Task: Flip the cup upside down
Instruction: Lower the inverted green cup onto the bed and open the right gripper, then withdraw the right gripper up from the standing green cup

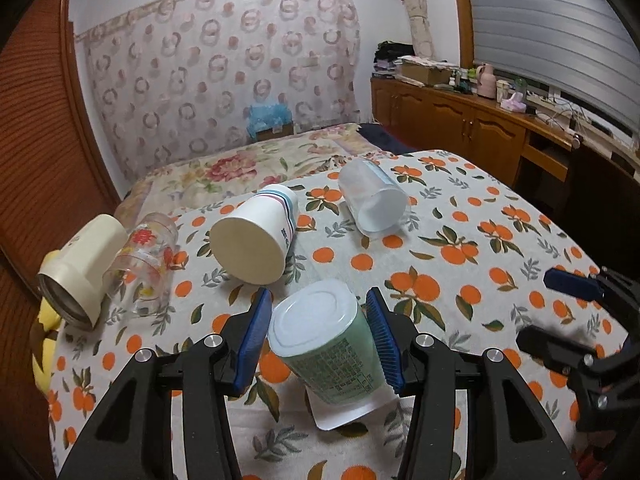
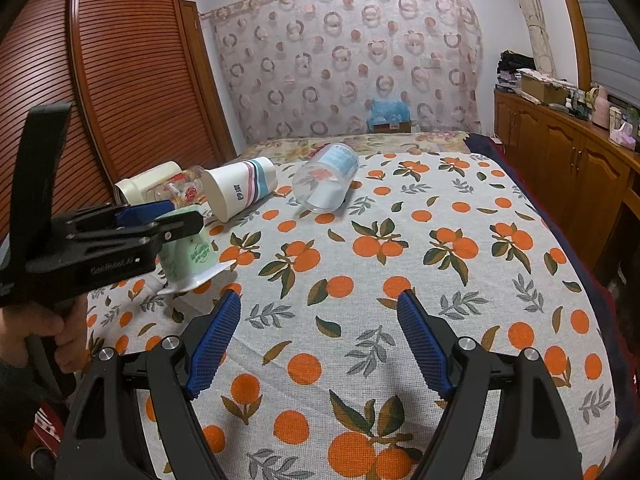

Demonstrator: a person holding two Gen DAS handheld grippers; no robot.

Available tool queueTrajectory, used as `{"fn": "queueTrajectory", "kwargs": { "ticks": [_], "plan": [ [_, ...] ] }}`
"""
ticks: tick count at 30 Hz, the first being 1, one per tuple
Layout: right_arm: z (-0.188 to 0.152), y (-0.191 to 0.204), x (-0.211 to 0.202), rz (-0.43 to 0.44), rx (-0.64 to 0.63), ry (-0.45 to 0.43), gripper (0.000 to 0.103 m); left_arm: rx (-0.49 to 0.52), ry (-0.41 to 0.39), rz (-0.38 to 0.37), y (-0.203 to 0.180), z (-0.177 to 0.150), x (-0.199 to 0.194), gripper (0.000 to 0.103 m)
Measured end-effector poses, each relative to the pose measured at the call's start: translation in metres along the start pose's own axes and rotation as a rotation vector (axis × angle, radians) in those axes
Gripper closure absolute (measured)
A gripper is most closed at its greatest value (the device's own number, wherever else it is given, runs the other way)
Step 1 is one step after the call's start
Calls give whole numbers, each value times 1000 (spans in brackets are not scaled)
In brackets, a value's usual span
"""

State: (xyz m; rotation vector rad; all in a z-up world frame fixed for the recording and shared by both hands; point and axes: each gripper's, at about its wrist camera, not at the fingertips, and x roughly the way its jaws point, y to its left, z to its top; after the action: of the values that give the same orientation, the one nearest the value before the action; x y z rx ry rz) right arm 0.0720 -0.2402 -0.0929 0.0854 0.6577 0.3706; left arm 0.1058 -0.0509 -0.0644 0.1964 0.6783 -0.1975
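Note:
A pale green cup (image 1: 332, 344) stands upside down on the orange-print cloth (image 1: 460, 240), its white base up and its wide rim on the cloth. My left gripper (image 1: 320, 332) has its blue pads on either side of the cup with small gaps, so it stands open around it. In the right wrist view the same cup (image 2: 192, 256) shows partly behind the left gripper (image 2: 152, 220). My right gripper (image 2: 320, 336) is open and empty over bare cloth.
A white striped paper cup (image 1: 256, 236), a translucent plastic cup (image 1: 372, 196), a printed glass (image 1: 144, 264) and a cream mug (image 1: 80, 268) lie on their sides. Wooden cabinets (image 1: 460, 120) stand at the right, a slatted wardrobe (image 2: 120, 80) at the left.

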Motion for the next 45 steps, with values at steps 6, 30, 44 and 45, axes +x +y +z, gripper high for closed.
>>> {"fn": "queueTrajectory", "kwargs": {
  "ticks": [6, 30, 44, 45],
  "plan": [
    [1, 0, 0, 0, 3, 1, 20, 6, -6, 1, -3, -7, -8, 58],
    [0, -1, 1, -2, 14, 1, 20, -95, -55, -7, 11, -17, -43, 8],
    [6, 9, -7, -24, 5, -15, 3, -158, -30, 39, 25, -37, -60, 8],
    [7, 10, -8, -25, 5, -14, 3, -160, -30, 43, 26, -39, -61, 8]
  ]
}}
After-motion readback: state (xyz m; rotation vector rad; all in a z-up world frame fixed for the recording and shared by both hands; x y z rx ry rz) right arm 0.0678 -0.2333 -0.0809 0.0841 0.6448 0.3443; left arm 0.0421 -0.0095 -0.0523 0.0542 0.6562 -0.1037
